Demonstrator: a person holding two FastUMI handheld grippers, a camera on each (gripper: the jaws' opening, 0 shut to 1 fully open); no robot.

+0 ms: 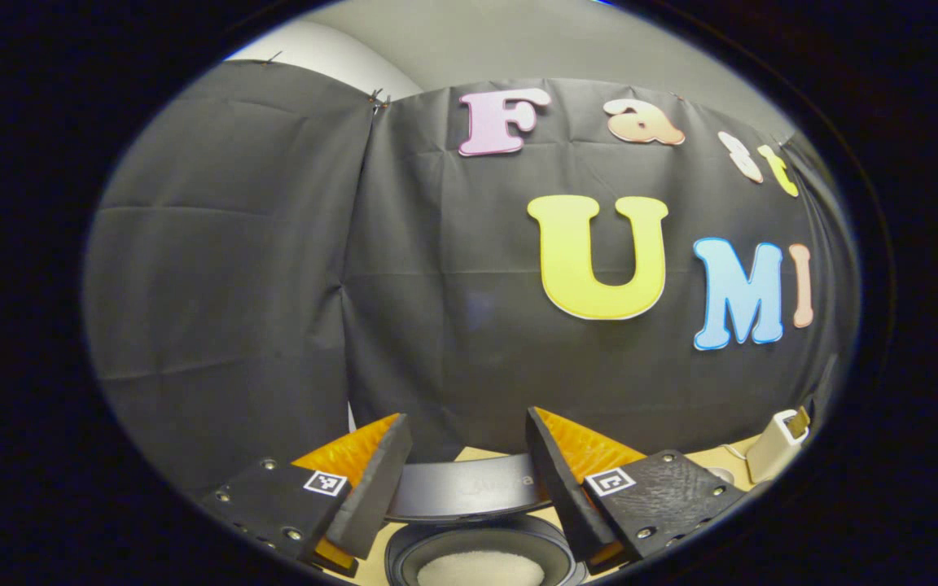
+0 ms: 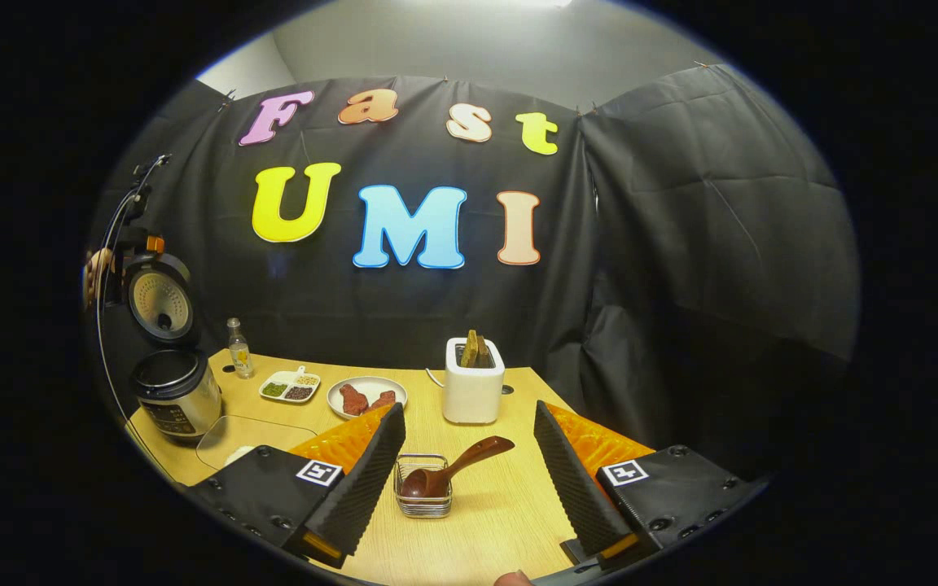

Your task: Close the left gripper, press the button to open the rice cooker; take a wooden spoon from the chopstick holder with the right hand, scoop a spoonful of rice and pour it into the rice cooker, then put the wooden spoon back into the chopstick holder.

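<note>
We hold the right gripper [image 2: 469, 464] wide open, lined up on the wooden spoon [image 2: 454, 470] in its wire holder [image 2: 423, 498], while the left gripper [image 1: 469, 480], also open, hovers over the open rice cooker [image 2: 176, 391].

Black ridged fingers [image 2: 363, 480] – orange backs, square markers, screws

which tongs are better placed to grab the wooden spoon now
Right. The right tongs are open and face the wooden spoon in its wire holder, while the left tongs hover above the open rice cooker.
</note>
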